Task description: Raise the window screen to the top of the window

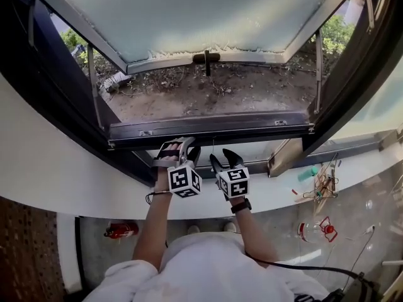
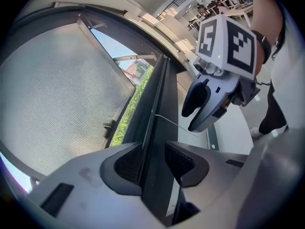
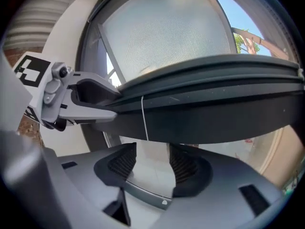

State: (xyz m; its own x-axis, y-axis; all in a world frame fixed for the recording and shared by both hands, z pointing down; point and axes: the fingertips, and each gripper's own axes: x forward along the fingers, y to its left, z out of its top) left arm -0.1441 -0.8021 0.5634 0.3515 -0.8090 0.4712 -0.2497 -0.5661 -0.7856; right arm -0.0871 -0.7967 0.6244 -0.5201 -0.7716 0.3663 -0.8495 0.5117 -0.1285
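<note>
floor (image 1: pixel 94 247) holds extinguisher (image 1: pixel 121 230); window bar (image 2: pixel 153 175) between left fingers (image 2: pixel 125 163).

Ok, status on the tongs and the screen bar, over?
Screen bar low in window, not raised, cord hanging. Left tongs open astride its edge, unclamped. Right tongs open, empty, just below. Path above looks clear.

Fine-mesh window screen (image 2: pixel 62 89); dark matt metal bar (image 1: pixel 208 126).
</note>
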